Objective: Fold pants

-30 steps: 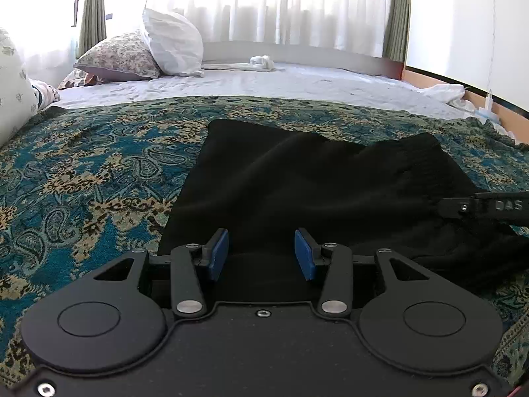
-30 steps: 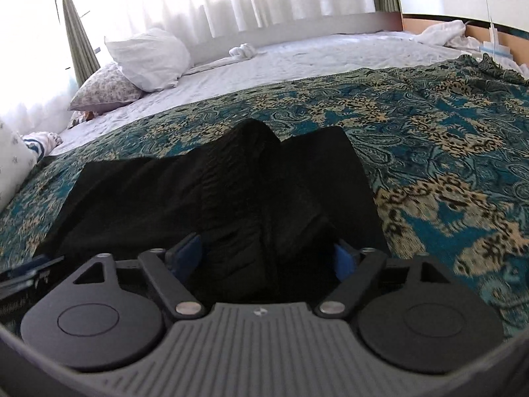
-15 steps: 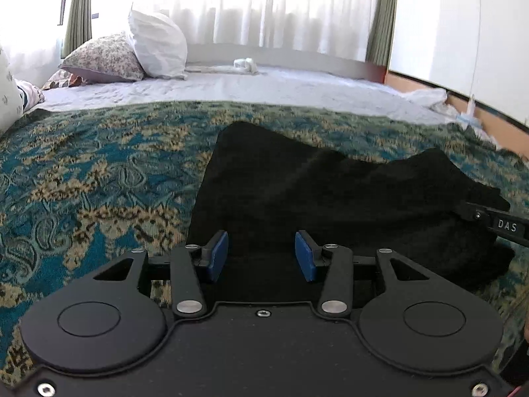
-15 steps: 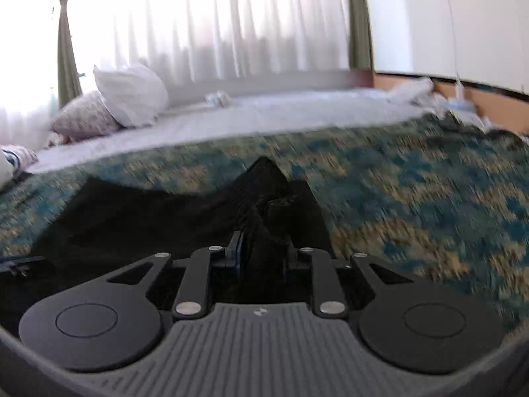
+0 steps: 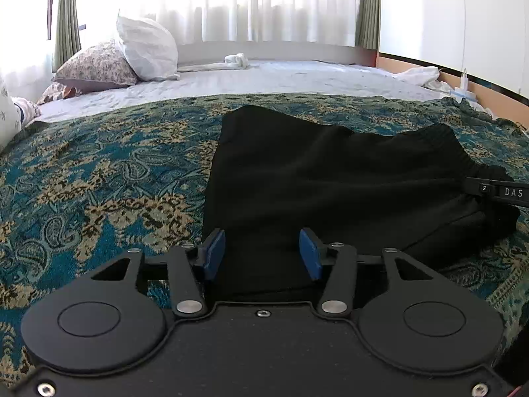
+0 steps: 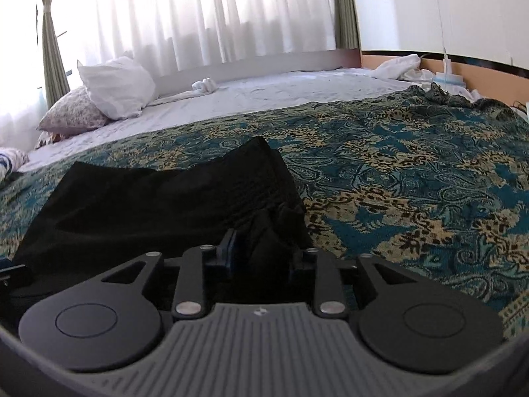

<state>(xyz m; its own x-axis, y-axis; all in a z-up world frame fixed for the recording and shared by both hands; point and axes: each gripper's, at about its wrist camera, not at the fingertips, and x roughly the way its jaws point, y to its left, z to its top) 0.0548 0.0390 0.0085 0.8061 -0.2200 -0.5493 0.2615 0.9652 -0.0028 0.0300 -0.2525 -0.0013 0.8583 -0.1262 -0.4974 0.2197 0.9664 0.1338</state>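
black pants (image 5: 330, 182) lie folded on a teal patterned blanket (image 5: 99, 172) on a bed. the left tongs (image 5: 262, 254) sit at the near edge, blue pads apart and just widened, cloth under the gap but not pinched. the right tongs (image 6: 263, 253), just reopening, have a bunched ridge of the pants' right end between them; whether they pinch it is unclear.

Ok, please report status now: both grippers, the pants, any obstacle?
Left gripper open over black pants. Right gripper shut on bunched pants edge, jaws just eased wider. Bedspread around pants unobstructed.
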